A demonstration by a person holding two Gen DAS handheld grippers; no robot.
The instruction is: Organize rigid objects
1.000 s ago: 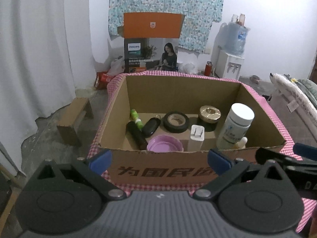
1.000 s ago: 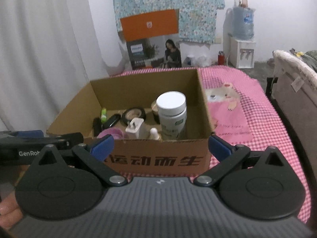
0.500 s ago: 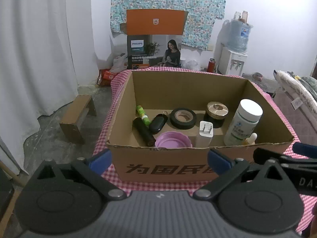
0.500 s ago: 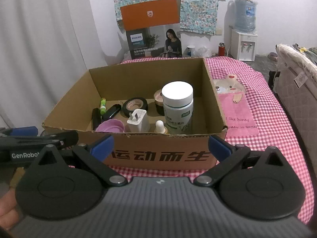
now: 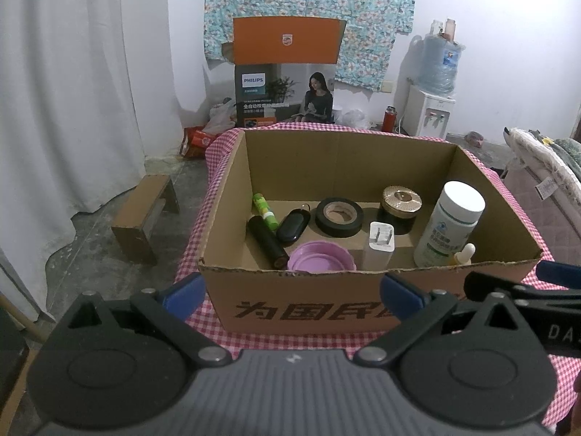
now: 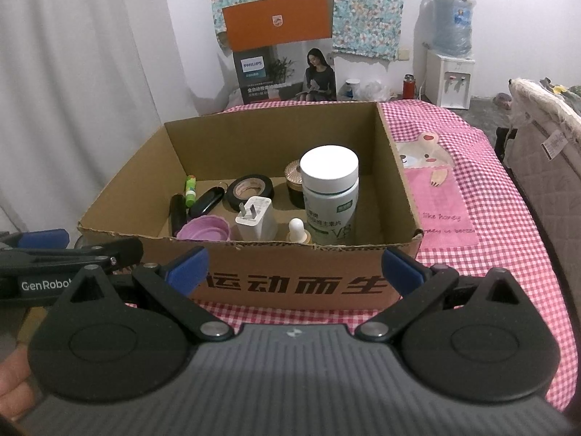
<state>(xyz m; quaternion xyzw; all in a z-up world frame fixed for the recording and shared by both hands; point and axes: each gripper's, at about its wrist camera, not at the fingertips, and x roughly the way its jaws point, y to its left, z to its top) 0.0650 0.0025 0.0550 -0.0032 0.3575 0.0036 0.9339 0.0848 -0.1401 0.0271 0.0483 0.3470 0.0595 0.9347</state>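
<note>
Place: a room in a home, plain and lived-in.
Walls: white, with a flowered cloth (image 5: 308, 14) hung up.
Floor: bare grey concrete (image 5: 94, 218).
Furniture: table under pink checked cloth (image 6: 508, 181), quilted mattress (image 6: 544, 138) beside.
Household things: water dispenser (image 5: 430, 109), white curtain (image 5: 72, 91), Philips carton (image 5: 285, 87).

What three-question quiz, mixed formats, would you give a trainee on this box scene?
1. True or false: the white bottle stands upright in the box.
2. Which lies nearest the box's front wall? A tape roll B purple lid C gold-lidded jar
3. Fill in: both the left gripper and right gripper are ____ and hold nothing.

Key: 1 true; 2 B; 3 open.
</note>
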